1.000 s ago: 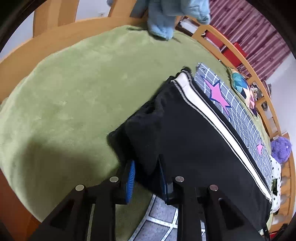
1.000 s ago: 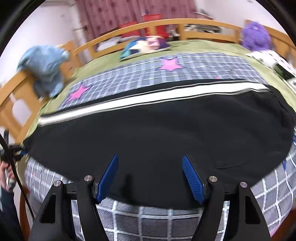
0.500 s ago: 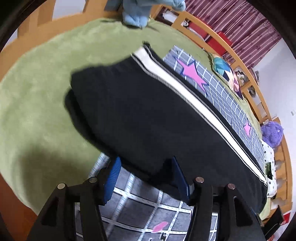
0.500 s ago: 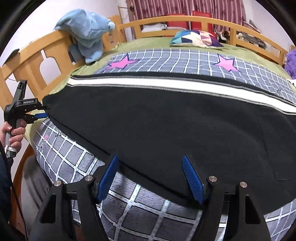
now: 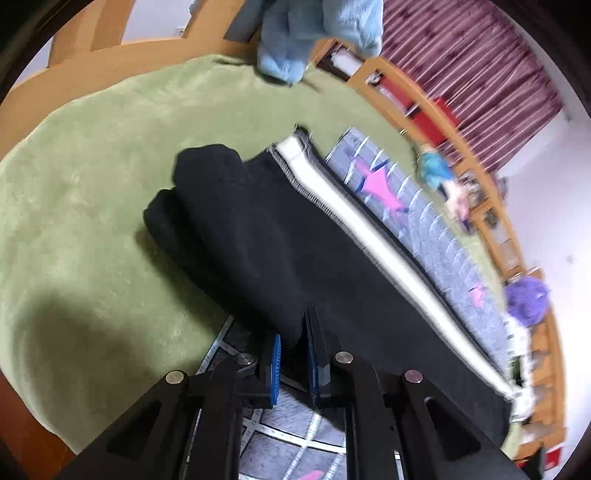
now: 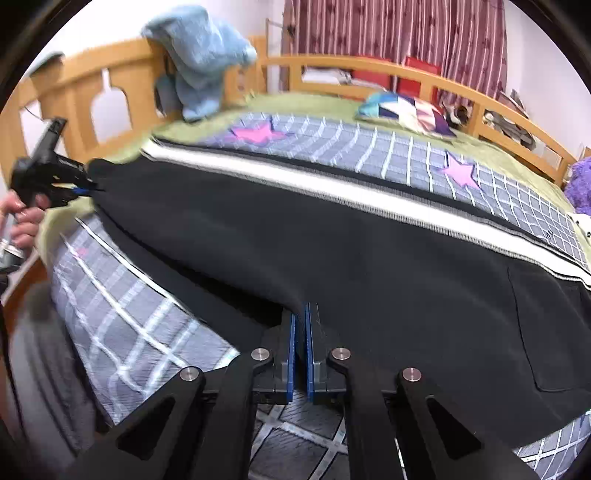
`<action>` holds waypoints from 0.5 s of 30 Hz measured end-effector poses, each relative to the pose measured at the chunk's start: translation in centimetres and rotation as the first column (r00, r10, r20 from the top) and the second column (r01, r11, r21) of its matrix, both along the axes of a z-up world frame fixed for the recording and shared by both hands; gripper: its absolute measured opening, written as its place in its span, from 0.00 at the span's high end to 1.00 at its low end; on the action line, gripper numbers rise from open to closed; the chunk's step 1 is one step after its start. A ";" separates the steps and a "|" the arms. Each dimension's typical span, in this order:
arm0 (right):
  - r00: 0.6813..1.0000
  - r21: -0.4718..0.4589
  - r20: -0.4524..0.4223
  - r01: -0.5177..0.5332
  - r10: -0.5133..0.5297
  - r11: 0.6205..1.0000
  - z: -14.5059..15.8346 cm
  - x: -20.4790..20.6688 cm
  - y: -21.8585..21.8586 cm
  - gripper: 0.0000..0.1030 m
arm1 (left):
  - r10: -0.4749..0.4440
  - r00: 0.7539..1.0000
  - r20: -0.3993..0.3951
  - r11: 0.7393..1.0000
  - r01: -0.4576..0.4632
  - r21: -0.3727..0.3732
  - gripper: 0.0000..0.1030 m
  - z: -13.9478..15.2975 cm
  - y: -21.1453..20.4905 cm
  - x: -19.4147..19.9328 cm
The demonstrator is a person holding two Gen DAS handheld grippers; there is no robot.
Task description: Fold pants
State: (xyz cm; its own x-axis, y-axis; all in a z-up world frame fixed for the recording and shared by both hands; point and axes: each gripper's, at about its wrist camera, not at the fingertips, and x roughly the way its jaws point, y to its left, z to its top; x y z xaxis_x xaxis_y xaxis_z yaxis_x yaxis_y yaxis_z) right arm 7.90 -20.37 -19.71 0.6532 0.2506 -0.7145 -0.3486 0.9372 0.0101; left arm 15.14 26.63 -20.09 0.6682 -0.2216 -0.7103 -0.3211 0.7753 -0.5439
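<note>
Pinching the near edge of the black pants (image 6: 369,266), spread along the bed (image 5: 92,177), both my left gripper (image 5: 293,354) and right gripper (image 6: 300,347) have just clamped shut on cloth; I should lift evenly, keeping it taut.

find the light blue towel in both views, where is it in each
Left wrist view: light blue towel at the top centre, hanging over the wooden bed rail.
Right wrist view: light blue towel at the upper left, draped on the same rail.
Shared landmark: the white stripe along the black pants.
</note>
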 end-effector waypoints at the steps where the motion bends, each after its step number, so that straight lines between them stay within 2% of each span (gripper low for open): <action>1: 1.000 0.018 -0.003 -0.017 0.017 1.000 0.4 -0.2 -0.4 0.95 | 0.007 1.000 0.001 1.000 -0.007 -0.017 0.89 -0.1 0.4 -0.2; 4: 0.997 0.026 -0.058 -0.040 0.042 0.999 -0.8 0.1 -0.3 0.95 | 0.003 0.998 -0.064 1.000 -0.003 0.002 0.89 -2.0 0.2 0.2; 5: 0.994 0.009 -0.102 -0.039 0.040 0.999 -2.1 0.5 0.0 0.94 | 0.005 0.997 -0.075 1.000 -0.005 -0.002 0.89 -2.6 0.2 0.3; 7: 0.994 -0.046 -0.100 -0.042 0.037 0.998 -3.3 0.4 0.7 0.93 | 0.003 0.997 -0.078 1.000 -0.004 -0.013 0.85 -3.0 0.6 0.0; 9: 0.996 -0.064 -0.082 -0.047 0.041 0.997 -2.9 -0.4 1.2 0.87 | 0.015 0.996 -0.085 1.000 -0.015 -0.001 0.73 -2.6 0.9 -0.4; 10: 0.995 -0.059 -0.084 -0.054 0.049 0.997 -2.4 -0.7 1.2 0.84 | 0.036 0.994 -0.103 0.999 -0.032 0.041 0.60 -2.2 0.9 -0.7; 11: 0.993 -0.036 -0.094 -0.079 0.075 0.996 -1.8 -0.9 1.0 0.77 | 0.041 0.994 -0.101 0.997 -0.034 0.070 0.57 -1.9 0.9 -1.1; 13: 0.989 0.003 -0.090 -0.121 0.121 0.993 -0.7 -1.3 0.9 0.75 | -0.003 0.996 -0.085 0.995 0.011 0.098 0.57 -1.0 0.1 -1.3; 15: 0.990 0.026 -0.037 -0.135 0.136 0.990 0.7 -1.9 0.5 0.75 | -0.072 0.995 -0.070 0.993 0.078 0.091 0.57 -0.2 -0.8 -1.7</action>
State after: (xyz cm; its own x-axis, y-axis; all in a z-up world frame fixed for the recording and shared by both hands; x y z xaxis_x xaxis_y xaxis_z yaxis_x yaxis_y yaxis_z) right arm 6.03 -19.85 -19.04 0.5838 0.3515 -0.7318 -0.4713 0.8807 0.0470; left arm 13.40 25.83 -20.32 0.6028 -0.1998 -0.7725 -0.2929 0.8451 -0.4472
